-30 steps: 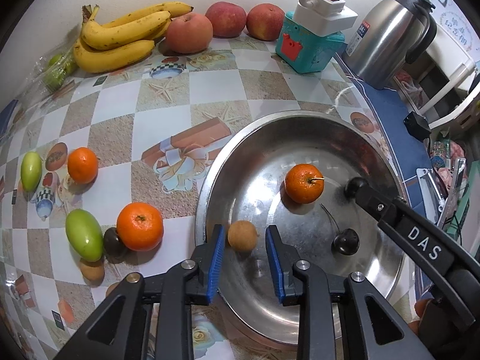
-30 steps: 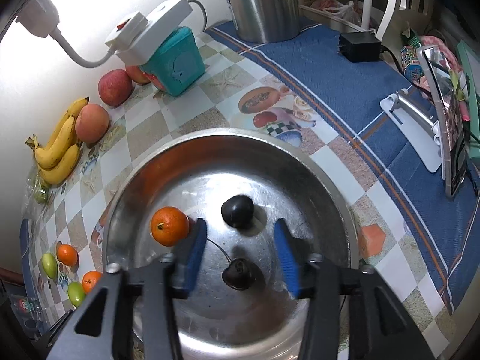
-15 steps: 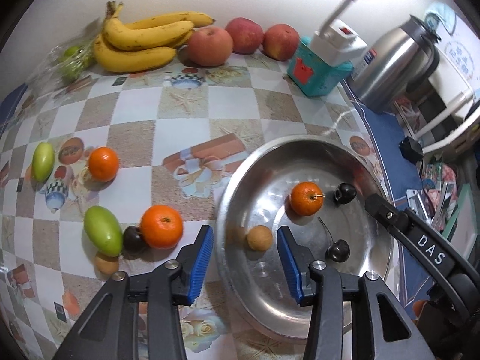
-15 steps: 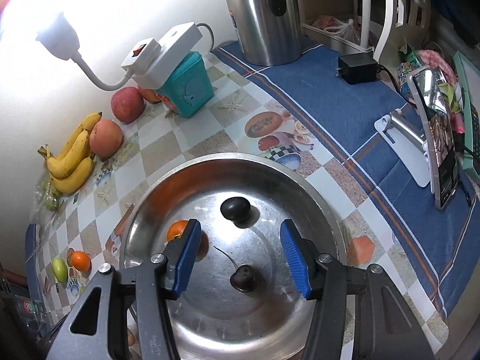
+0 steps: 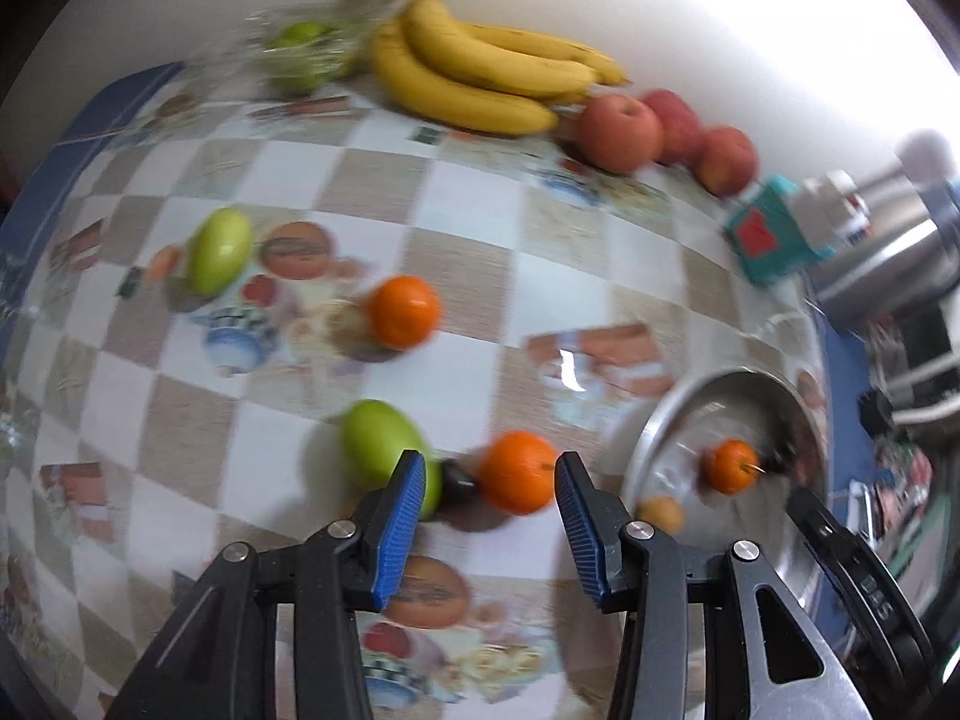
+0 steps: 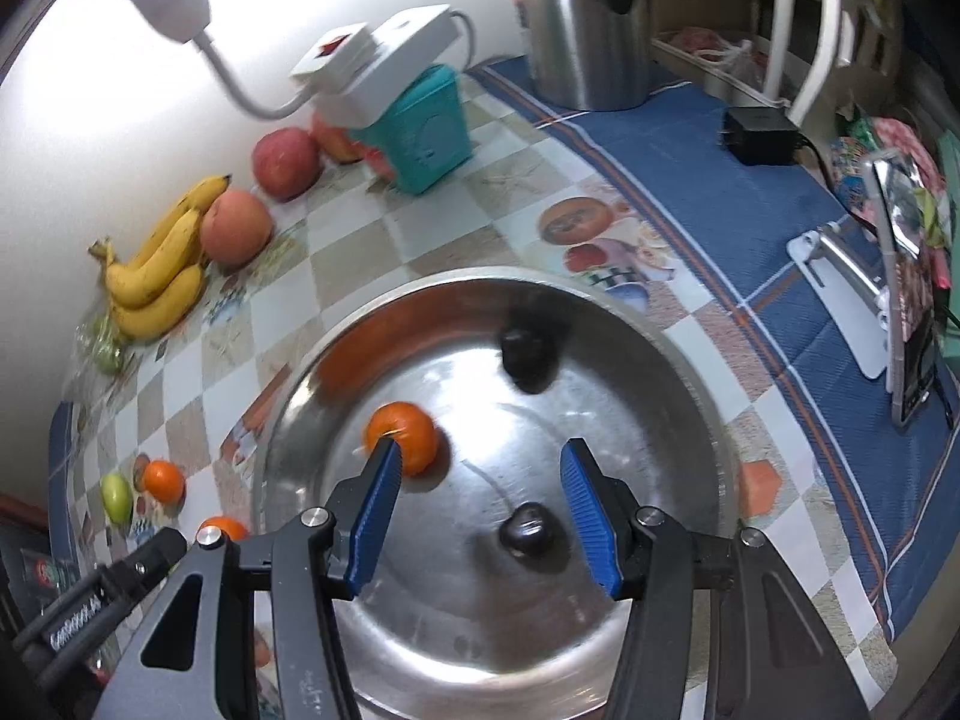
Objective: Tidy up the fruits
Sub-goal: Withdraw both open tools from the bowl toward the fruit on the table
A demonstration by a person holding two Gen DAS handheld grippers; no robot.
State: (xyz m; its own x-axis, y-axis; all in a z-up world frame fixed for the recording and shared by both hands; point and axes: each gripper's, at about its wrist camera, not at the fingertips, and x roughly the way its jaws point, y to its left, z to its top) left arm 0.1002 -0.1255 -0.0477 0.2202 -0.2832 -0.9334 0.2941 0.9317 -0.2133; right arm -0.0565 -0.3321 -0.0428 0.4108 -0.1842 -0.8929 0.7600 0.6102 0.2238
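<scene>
So my left gripper [image 5: 489, 516] swung off the bowl [image 5: 672, 420] to the table orange [image 5: 517, 471], jaws wide, empty; right gripper [image 6: 477, 504] still gapes empty over the bowl

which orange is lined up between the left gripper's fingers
The orange on the tablecloth beside the small dark fruit, framed by the open left gripper. Another orange lies farther back; a third sits in the metal basin.

home kitchen: kettle [image 6: 591, 24], fruit-strewn checkered tablecloth [image 5: 468, 228].
</scene>
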